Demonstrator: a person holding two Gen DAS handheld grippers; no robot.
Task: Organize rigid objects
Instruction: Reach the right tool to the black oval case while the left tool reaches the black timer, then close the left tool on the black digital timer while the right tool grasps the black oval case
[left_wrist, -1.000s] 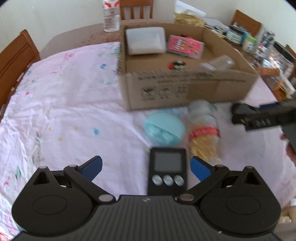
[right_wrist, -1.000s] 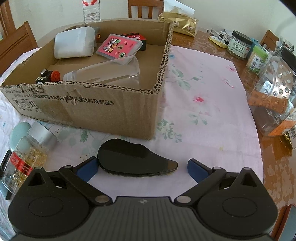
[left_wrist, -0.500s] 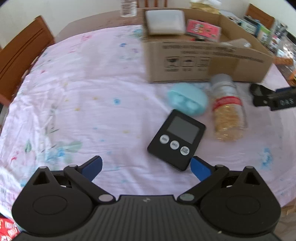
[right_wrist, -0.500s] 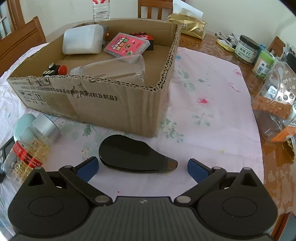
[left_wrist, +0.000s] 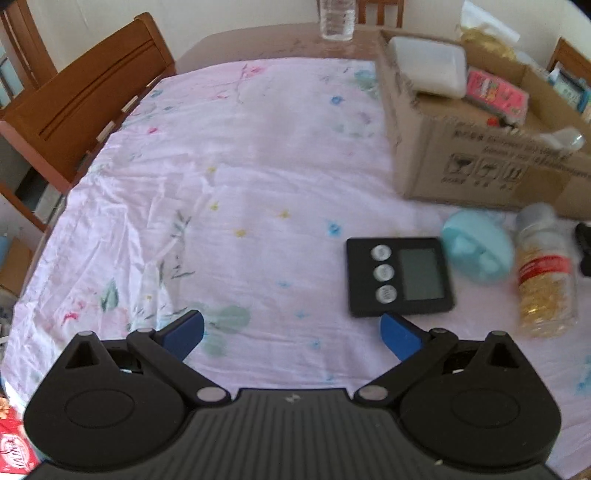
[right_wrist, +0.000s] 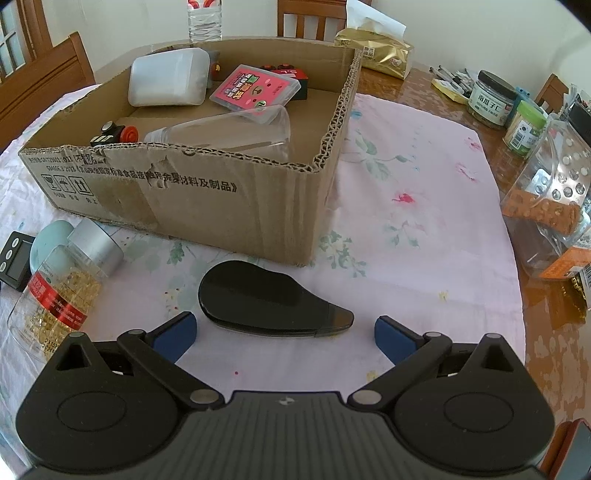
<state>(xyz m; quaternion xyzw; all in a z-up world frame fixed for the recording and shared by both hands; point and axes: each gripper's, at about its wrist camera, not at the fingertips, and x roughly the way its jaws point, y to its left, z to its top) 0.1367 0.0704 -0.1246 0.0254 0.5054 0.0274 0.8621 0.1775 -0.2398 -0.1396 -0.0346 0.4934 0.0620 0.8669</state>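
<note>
A cardboard box (right_wrist: 221, 199) (left_wrist: 476, 173) on the pink floral cloth holds a white case (right_wrist: 168, 81), a pink card box (right_wrist: 255, 88) and a clear bottle (right_wrist: 229, 129). In front of it lie a black teardrop-shaped case (right_wrist: 266, 299), a capsule jar (right_wrist: 62, 291) (left_wrist: 545, 273), a light-blue round case (left_wrist: 478, 251) and a black timer (left_wrist: 399, 277). My right gripper (right_wrist: 284, 334) is open, just short of the black case. My left gripper (left_wrist: 291, 332) is open over bare cloth, with the timer just beyond its right fingertip.
Jars (right_wrist: 489, 98), a clear bag of snacks (right_wrist: 550, 206) and a gold packet (right_wrist: 376, 51) crowd the bare table at right. A water bottle (left_wrist: 336, 18) stands beyond the box. Wooden chairs (left_wrist: 85, 96) line the left edge. Open cloth spreads left of the timer.
The left gripper has pulled back and swung left, so the timer, blue case and jar shifted to the right of its view. The right gripper stays by the black case, both open.
</note>
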